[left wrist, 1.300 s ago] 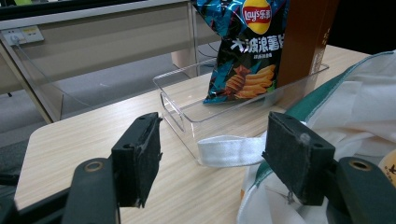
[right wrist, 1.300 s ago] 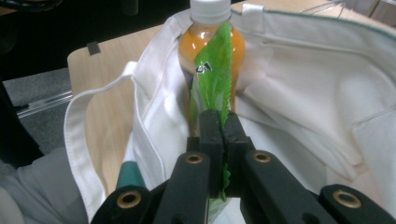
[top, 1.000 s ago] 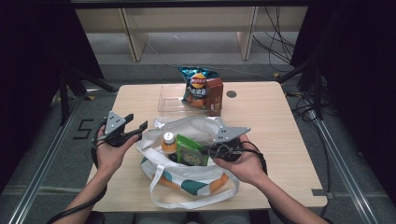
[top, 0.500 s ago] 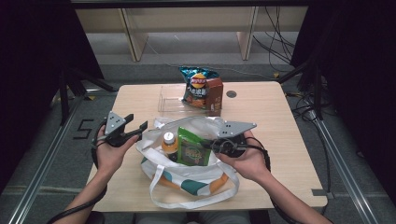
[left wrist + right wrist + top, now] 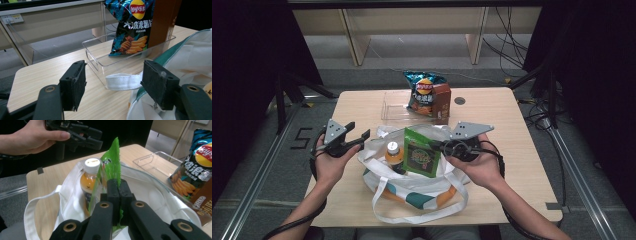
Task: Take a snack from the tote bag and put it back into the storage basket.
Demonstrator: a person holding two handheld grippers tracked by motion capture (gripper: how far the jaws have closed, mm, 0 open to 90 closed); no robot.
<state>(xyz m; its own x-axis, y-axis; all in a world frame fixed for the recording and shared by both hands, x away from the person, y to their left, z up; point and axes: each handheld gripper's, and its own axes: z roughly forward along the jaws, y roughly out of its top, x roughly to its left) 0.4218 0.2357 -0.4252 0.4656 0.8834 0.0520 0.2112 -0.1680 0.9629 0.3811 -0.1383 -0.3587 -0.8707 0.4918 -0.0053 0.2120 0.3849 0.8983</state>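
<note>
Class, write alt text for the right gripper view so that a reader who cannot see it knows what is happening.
The right gripper is shut on the edge of a green snack packet, held above an open white tote bag that holds an orange drink bottle. Behind, a hand holds the other gripper, and a chip bag stands at the right.

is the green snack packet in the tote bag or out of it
Partly out: the right gripper, shut on the green packet, holds it above the tote bag.

Wooden table [image 5: 522,150] under white tote bag [image 5: 412,195], clear tray [image 5: 394,107].
</note>
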